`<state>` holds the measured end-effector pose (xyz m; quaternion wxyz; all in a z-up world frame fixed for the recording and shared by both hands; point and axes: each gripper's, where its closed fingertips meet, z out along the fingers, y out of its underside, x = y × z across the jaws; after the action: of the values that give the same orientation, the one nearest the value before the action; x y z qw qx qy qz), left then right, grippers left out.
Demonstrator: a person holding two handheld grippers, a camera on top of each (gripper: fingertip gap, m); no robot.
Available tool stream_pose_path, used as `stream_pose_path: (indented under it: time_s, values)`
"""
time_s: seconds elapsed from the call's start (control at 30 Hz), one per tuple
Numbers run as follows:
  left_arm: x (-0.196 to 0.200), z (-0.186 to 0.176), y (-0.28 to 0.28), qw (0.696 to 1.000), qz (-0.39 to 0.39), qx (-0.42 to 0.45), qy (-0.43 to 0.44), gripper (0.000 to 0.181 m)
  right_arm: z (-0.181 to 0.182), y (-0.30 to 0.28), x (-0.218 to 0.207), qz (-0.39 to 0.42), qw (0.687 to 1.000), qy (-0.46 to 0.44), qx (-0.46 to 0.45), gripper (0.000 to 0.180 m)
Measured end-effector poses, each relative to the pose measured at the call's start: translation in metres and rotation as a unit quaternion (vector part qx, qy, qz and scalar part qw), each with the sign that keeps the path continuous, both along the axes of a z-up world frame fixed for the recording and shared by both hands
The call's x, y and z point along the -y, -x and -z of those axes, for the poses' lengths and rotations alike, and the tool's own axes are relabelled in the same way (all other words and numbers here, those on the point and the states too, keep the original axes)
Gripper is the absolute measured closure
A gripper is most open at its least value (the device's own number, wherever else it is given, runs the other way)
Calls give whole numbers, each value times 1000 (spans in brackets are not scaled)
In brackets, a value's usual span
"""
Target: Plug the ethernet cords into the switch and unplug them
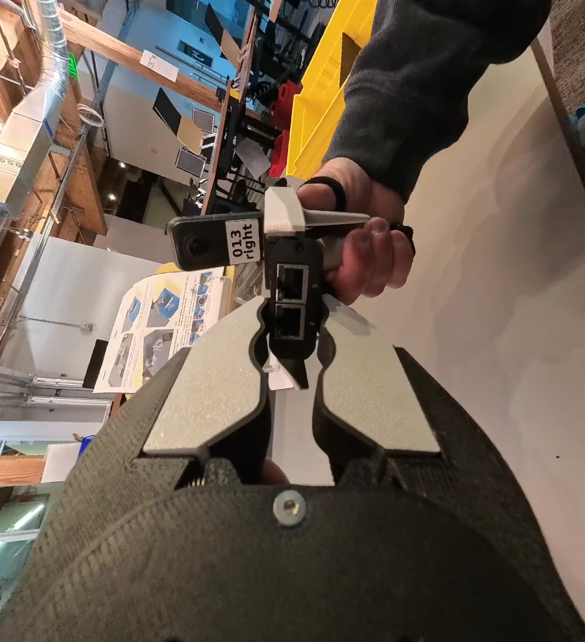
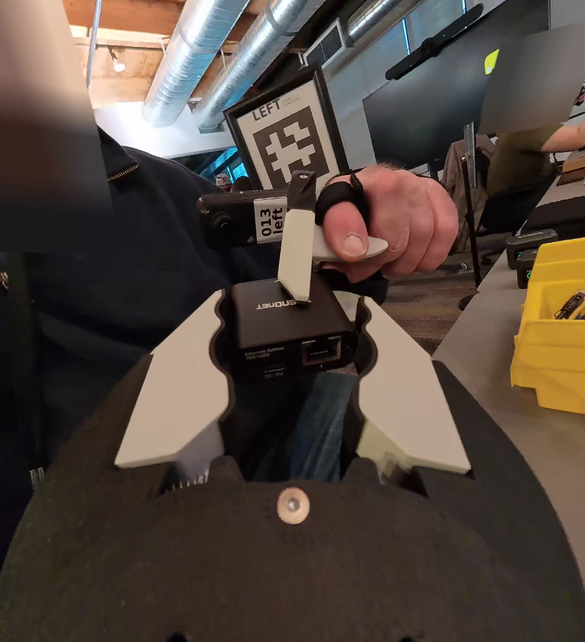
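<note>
A small black switch (image 1: 291,333) hangs in the air between both grippers. In the left wrist view its end face shows two empty ethernet ports. My left gripper (image 1: 293,307) is shut on its thin faces. In the right wrist view the switch (image 2: 277,323) shows one empty port and a small power socket. My right gripper (image 2: 292,312) is closed on its two sides. One finger (image 2: 296,253) of the left gripper presses on its top. A finger (image 1: 282,213) of the right gripper touches the switch's far end. No cord is plugged in.
A yellow bin (image 2: 562,364) holding cables (image 2: 583,309) stands on the grey table (image 2: 527,486) to the right. It also shows in the left wrist view (image 1: 322,104). A framed marker sign (image 2: 291,139) stands behind. A person (image 2: 562,139) sits at the back right.
</note>
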<state>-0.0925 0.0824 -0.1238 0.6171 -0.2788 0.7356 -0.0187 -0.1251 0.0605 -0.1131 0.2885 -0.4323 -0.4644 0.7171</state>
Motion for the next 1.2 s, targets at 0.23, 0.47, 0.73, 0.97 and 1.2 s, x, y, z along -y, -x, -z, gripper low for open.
stream_pose_path:
  time_s: [0.23, 0.47, 0.73, 0.97, 1.2]
  values:
    - [14, -1, -1, 999, 31, -2, 16, 157, -1, -2, 16, -62, 997, 48, 9, 100]
    - [19, 0, -4, 999, 35, -6, 0, 157, -6, 8, 30, -76, 997, 24, 2, 100]
    - [28, -7, -5, 998, 53, 16, 20, 157, -13, 3, 40, -105, 994, 34, -19, 100]
    - [33, -15, -7, 997, 59, 43, 20, 157, -24, -1, 44, -116, 991, 39, -54, 99]
    - [31, -21, -5, 996, 60, 56, 36, 157, -25, 2, 45, -114, 991, 41, -61, 94]
